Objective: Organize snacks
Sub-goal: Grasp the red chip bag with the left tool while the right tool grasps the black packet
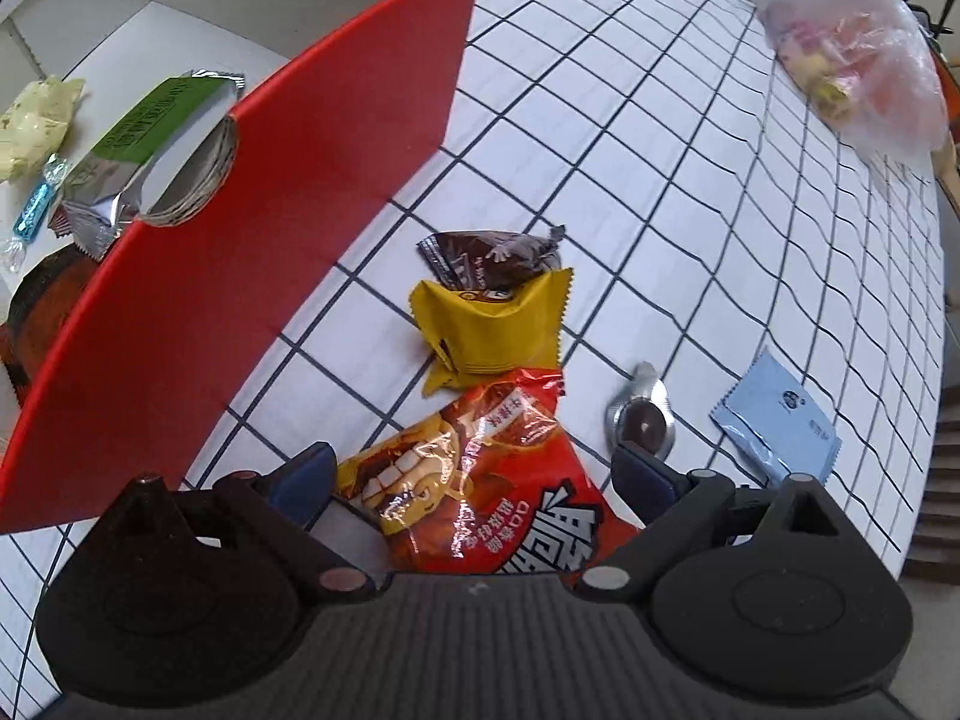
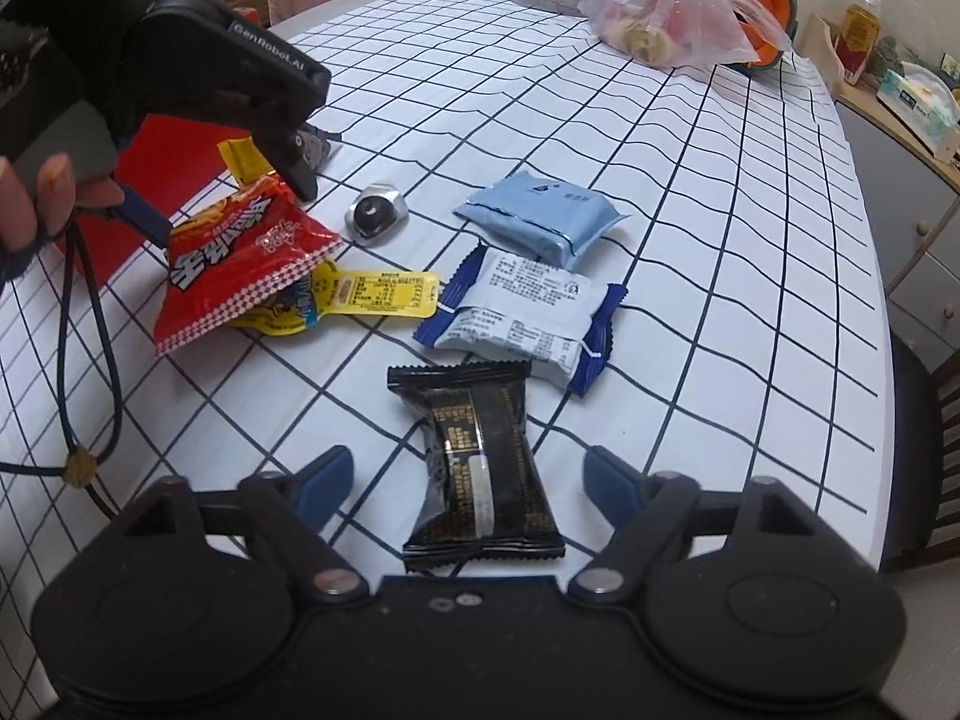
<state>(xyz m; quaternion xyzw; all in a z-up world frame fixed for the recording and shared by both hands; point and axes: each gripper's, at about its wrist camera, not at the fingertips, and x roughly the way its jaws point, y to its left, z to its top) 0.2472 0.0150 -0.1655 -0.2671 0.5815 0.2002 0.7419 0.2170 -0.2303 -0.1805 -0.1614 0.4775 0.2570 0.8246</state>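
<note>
Left hand-held gripper: wide, astride one crinkly red foil bag.
Right hand-held gripper: wide, pads clear of one glossy black packet.
Bench: grid-checked cloth.

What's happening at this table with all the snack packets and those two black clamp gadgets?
A person is sorting snacks into a red box using a handheld gripper in each hand. The left gripper is down over a red chip bag, fingers either side, not squeezing. The right gripper straddles a black packet, not pressing it. Several snacks already lie in the box; a light blue packet, a white-and-blue packet and others wait on the checked tablecloth.
</note>
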